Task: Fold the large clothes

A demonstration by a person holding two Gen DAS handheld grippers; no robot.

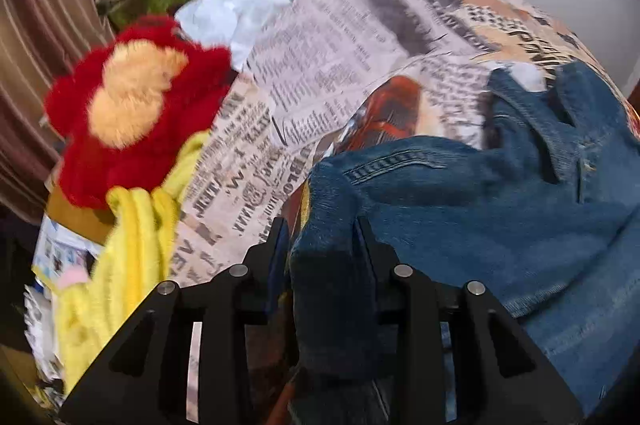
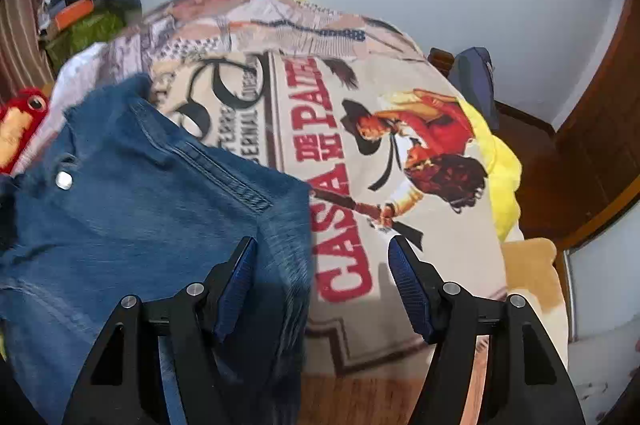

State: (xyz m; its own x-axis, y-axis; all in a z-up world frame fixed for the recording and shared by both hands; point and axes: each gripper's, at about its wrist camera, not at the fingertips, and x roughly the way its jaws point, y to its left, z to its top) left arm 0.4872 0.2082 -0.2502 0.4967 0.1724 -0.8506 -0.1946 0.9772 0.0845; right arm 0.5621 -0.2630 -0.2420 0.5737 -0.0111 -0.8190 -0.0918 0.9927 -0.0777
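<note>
On the printed blanket (image 2: 432,265) lies the blue denim garment (image 2: 132,217), with a red plush toy (image 1: 132,105) at far left. Left gripper (image 1: 322,225) has a bunched denim fold between its fingers (whether pinched, I cannot tell). Right gripper (image 2: 322,245) stands released, jaws wide, denim's edge between them, untouched.

1. Left wrist cam: sits behind left gripper (image 1: 320,225), looks steeply down, very close on denim garment (image 1: 500,209).
2. Right wrist cam: behind right gripper (image 2: 322,245), same downward tilt, close, denim garment (image 2: 140,201) to its left.
3. Shared: denim garment, printed blanket (image 1: 332,37) (image 2: 400,145) under it, red plush toy (image 1: 132,105) (image 2: 18,125) left of it.
</note>
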